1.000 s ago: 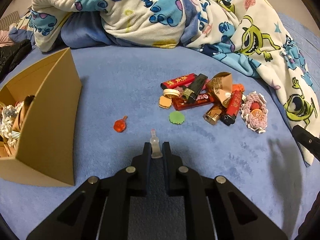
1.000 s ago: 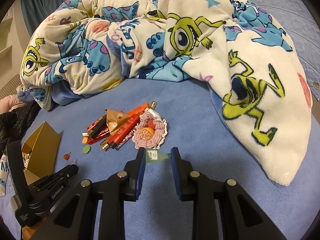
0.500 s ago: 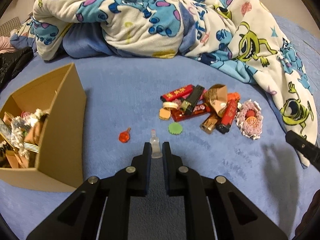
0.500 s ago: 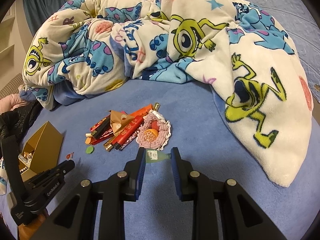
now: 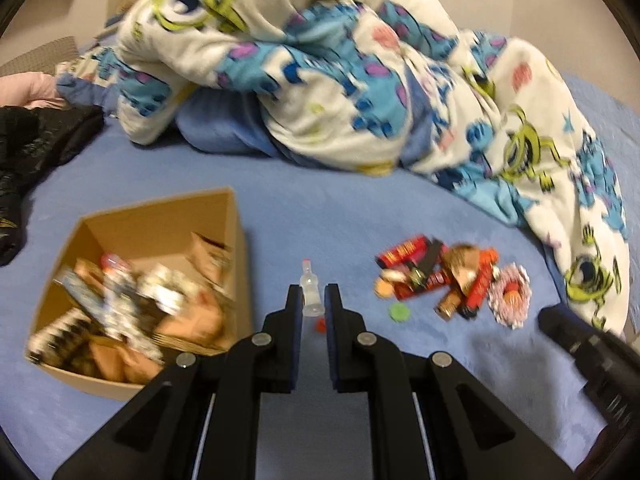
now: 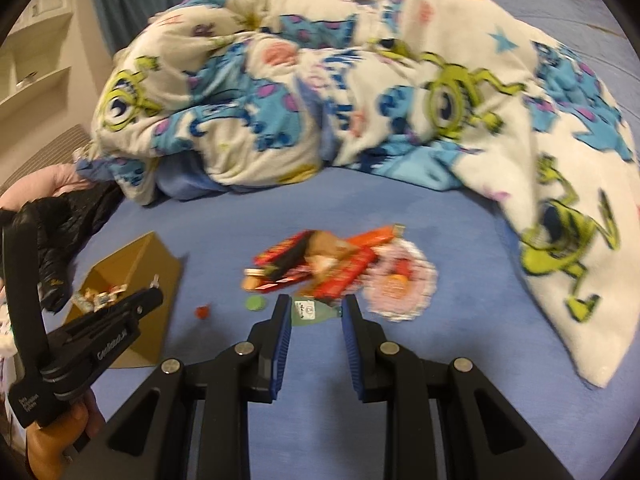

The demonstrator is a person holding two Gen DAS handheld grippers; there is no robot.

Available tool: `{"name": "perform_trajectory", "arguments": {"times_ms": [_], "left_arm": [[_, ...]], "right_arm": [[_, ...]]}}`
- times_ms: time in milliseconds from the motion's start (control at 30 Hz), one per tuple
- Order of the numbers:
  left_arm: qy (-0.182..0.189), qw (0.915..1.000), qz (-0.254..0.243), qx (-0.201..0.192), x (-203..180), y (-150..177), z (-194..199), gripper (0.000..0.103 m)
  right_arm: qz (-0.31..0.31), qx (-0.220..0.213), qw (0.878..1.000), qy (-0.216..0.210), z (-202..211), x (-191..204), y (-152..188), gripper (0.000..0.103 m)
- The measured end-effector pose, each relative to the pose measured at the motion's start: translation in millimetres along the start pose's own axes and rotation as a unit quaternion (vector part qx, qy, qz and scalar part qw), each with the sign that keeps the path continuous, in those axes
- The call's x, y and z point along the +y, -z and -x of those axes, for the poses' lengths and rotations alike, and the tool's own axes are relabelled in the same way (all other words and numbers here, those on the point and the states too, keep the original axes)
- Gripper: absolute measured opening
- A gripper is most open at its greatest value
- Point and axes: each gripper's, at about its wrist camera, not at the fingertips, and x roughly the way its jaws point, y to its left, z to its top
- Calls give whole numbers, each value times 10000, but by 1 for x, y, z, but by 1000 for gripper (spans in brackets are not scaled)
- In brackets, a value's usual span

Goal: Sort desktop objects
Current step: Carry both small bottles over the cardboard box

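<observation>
Left gripper (image 5: 313, 300): jaws were closed on a small clear bottle (image 5: 311, 294), held upright above the blue bedspread (image 5: 320, 208), just right of the cardboard box (image 5: 160, 216)
Right gripper (image 6: 316, 314): jaws were partly open yet clamping a small green bottle (image 6: 314, 312) lying crosswise between them
Box: was open-topped, heaped with blurred odds and ends
Loose pile (image 5: 436, 280): lighters and wrappers lay right of the box, a crocheted coaster (image 5: 510, 300) at its edge
Stray bits: a green disc (image 6: 255, 303) and a red piece (image 6: 202, 312) lay apart between pile and box

Left gripper (image 5: 313, 300) clamping small clear bottle (image 5: 310, 295), cardboard box (image 5: 160, 216) left, cluttered
</observation>
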Motion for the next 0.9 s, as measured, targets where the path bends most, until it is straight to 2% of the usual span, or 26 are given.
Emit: {"name": "perform_trajectory", "arguments": {"times_ms": [167, 367, 467, 733, 900], "left_arm": [[-344, 9986, 281, -270, 44, -18, 28, 11], [-789, 9942, 696, -212, 116, -19, 44, 11], [-739, 9923, 976, -185, 146, -14, 50, 11], [-557, 9924, 1095, -4, 163, -1, 40, 11], [-539, 9925, 1095, 96, 163, 3, 31, 11]], "right_arm": [[287, -26, 9982, -528, -6, 53, -8, 25], [545, -25, 9932, -1024, -14, 113, -19, 25], [705, 36, 9900, -1225, -18, 140, -21, 25], [1147, 296, 9793, -1643, -36, 212, -11, 25], [1264, 509, 9753, -1739, -53, 233, -1, 25]]}}
